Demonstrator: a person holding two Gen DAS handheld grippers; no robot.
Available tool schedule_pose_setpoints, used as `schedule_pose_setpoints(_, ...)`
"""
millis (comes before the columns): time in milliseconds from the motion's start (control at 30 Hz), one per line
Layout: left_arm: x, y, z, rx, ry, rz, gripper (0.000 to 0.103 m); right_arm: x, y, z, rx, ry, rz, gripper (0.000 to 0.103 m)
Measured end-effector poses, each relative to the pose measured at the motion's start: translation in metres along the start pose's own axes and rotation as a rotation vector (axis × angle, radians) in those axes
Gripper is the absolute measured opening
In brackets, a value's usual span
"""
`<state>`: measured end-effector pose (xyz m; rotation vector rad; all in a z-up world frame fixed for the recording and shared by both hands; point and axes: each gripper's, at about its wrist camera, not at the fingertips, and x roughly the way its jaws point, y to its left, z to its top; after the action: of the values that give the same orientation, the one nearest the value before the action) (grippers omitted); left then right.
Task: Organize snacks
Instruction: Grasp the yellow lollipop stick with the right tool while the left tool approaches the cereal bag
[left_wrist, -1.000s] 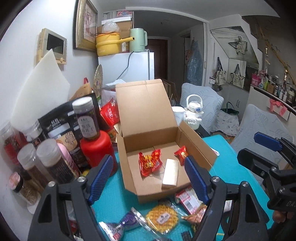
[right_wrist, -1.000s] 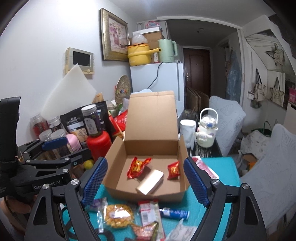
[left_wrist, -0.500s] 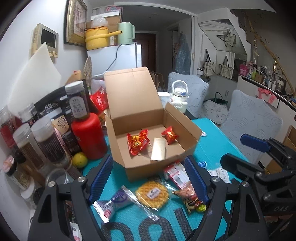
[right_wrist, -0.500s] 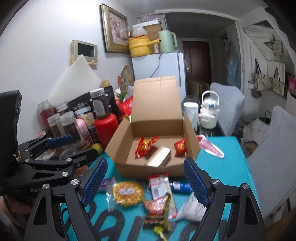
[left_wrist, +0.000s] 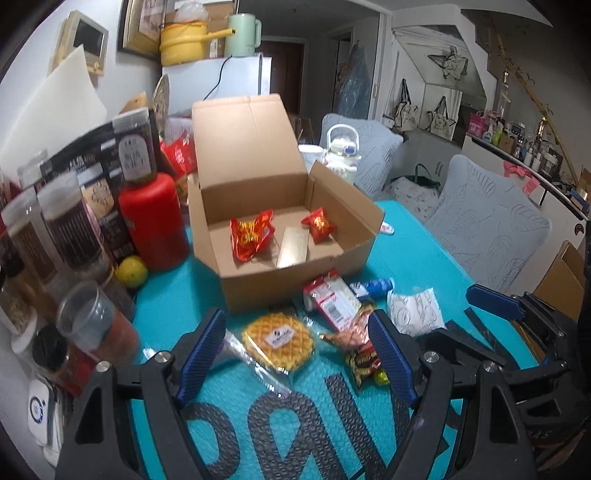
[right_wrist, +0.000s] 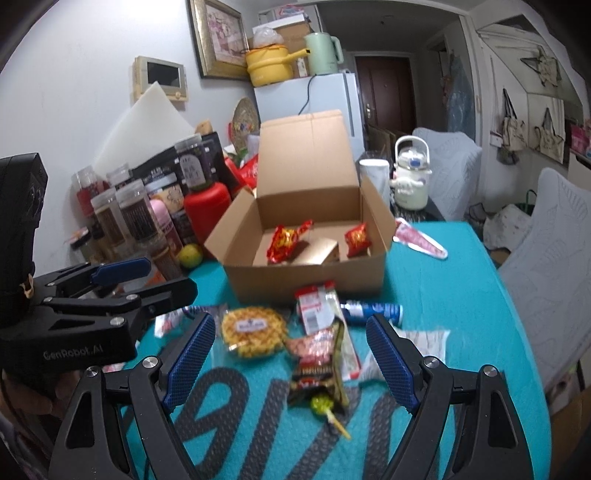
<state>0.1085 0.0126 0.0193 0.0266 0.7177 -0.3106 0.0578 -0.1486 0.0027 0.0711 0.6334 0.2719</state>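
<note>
An open cardboard box (left_wrist: 295, 280) (right_wrist: 306, 277) stands on the teal mat, holding two red snack packets (left_wrist: 251, 236) (left_wrist: 318, 229) and a gold bar (left_wrist: 292, 246). In front of it lie loose snacks: a round waffle pack (left_wrist: 277, 341) (right_wrist: 253, 332), a red-and-white packet (left_wrist: 332, 304) (right_wrist: 317, 299), a dark candy bag (right_wrist: 317, 365), a blue tube (right_wrist: 371, 312) and a white pouch (left_wrist: 415, 312). My left gripper (left_wrist: 297, 356) is open and empty above the waffle pack. My right gripper (right_wrist: 288, 363) is open and empty above the candy bag.
Jars and a red bottle (left_wrist: 151, 218) crowd the left side by the wall, with a yellow fruit (left_wrist: 131, 271). A white kettle (right_wrist: 410, 177) and cup stand behind the box. A pink-white packet (right_wrist: 421, 240) lies to the box's right. Chairs stand past the table's right edge.
Both grippers have pulled back from the box and tilted down, so the loose snacks in front of it now fill the lower view. Both stay open and empty.
</note>
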Motion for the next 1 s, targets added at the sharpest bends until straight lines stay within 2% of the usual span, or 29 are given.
schedule_pose_setpoints(167,0.006,0.000,-0.014,-0.019,0.026,0.001,0.079,0.004,-0.005,-0.017,0.004,0.019,-0.018,0.085)
schedule_pose_setpoints(333,0.020,0.005,-0.034,-0.088,0.069,-0.045,0.079,0.019,-0.013,-0.039,0.045,0.080,0.022,0.085)
schedule_pose_setpoints(467,0.037,0.005,-0.050,-0.077,0.122,-0.009,0.079,0.031,-0.019,-0.051,0.055,0.130,0.021,0.084)
schedule_pose_setpoints(567,0.047,0.007,-0.062,-0.086,0.163,-0.013,0.079,0.042,-0.026,-0.060,0.052,0.170,0.007,0.081)
schedule_pose_setpoints(767,0.055,0.012,-0.072,-0.129,0.170,-0.020,0.079,0.066,-0.039,-0.074,0.084,0.253,0.027,0.064)
schedule_pose_setpoints(933,0.056,0.014,-0.071,-0.144,0.153,-0.046,0.079,0.086,-0.043,-0.081,0.106,0.301,0.077,0.051)
schedule_pose_setpoints(1000,0.061,0.013,-0.069,-0.141,0.168,-0.045,0.079,0.091,-0.042,-0.081,0.096,0.306,0.079,0.041)
